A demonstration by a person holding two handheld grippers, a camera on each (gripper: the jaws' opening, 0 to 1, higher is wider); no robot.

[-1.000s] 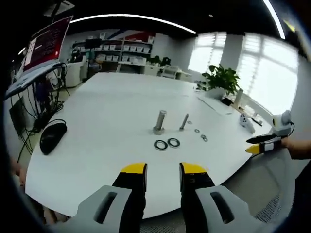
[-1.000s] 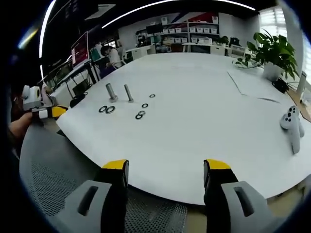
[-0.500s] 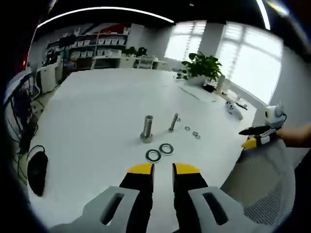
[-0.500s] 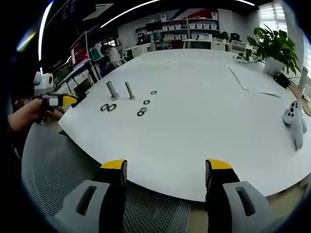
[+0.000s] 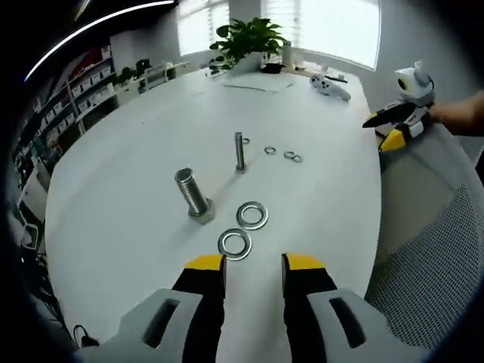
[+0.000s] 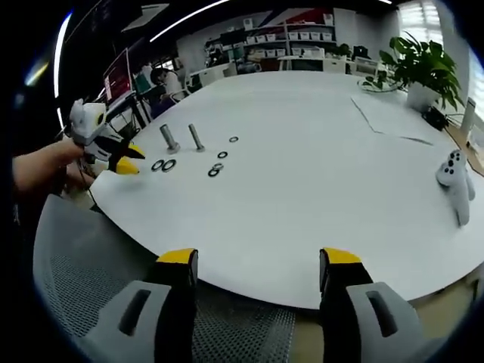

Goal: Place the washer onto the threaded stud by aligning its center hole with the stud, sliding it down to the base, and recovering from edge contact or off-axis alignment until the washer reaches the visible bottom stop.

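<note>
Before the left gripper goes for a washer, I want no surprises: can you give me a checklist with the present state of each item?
1. Left gripper empty, jaws a little apart: ok.
2. Near washer flat on the table just ahead of the jaws, nothing on it: ok.
3. Second washer lies close beside it; touching or apart: cannot tell.
4. Thick stud upright by the washers, bare shaft, nothing threaded on: ok.
5. Thin stud stands farther off, also bare: ok.
6. Right gripper open, off the table's edge over the mesh chair, out of the way: ok.
</note>
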